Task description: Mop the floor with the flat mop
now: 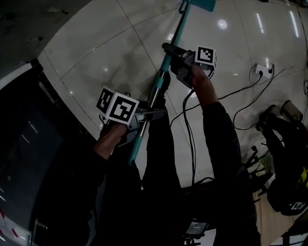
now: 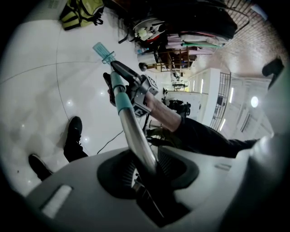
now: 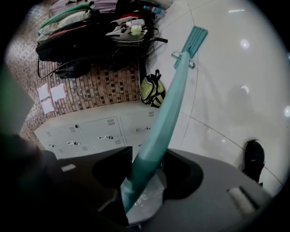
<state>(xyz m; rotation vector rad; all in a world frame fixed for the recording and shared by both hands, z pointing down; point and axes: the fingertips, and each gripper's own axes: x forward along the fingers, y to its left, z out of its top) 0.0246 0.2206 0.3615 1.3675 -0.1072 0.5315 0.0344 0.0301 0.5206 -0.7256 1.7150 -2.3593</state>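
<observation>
Currently mid-stroke, I'd say. Both sets of jaws are clamped on the mop pole point(image 1: 155, 91): left gripper point(image 1: 153, 114) on its bare-metal stretch, right gripper point(image 1: 169, 49) further down the pole on the teal sleeve. Mop head point(image 1: 202, 4) sits at the pole's far end, apparently on the floor point(image 1: 96, 43). Next: push along the pole, both grips tight. No readable writing, only the square markers on the cubes.

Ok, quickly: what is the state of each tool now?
Left tool: closed on the mop handle, on its metal part.
Right tool: closed on the mop handle, on its teal part.
</observation>
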